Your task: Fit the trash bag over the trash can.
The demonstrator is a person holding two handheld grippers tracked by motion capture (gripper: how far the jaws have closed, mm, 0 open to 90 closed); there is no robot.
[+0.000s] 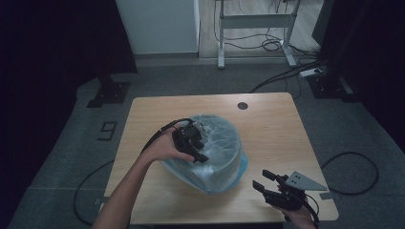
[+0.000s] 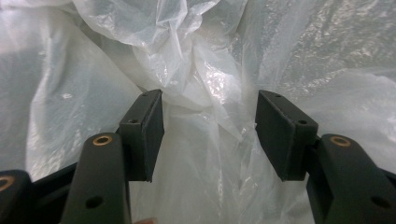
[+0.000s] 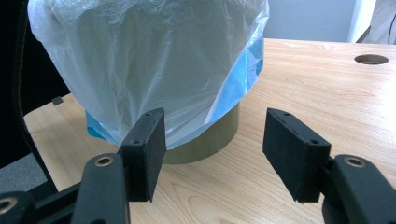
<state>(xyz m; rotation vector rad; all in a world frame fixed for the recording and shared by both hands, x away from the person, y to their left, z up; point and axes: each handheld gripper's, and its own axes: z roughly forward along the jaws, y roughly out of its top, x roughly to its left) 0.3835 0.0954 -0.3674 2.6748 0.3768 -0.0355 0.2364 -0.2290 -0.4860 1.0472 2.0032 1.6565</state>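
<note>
A round bin (image 3: 219,135) stands in the middle of the wooden table (image 1: 277,129). A clear plastic bag (image 1: 222,143) is draped loosely over it, and a blue liner (image 1: 243,167) peeks out below the bag's hem. My left gripper (image 1: 198,145) reaches into the bag from the bin's left rim. In the left gripper view its jaws stand open (image 2: 210,135), with crumpled film (image 2: 187,60) hanging just beyond them and not pinched. My right gripper (image 1: 261,178) hovers open near the table's front right, apart from the bin. It points at the bag (image 3: 154,60), with nothing between its jaws (image 3: 212,149).
A round cable hole (image 1: 242,105) sits near the table's far edge. On the grey floor, cables loop around the table (image 1: 353,167). A white desk frame (image 1: 255,21) stands at the back, and a black stand base (image 1: 109,93) lies to the back left.
</note>
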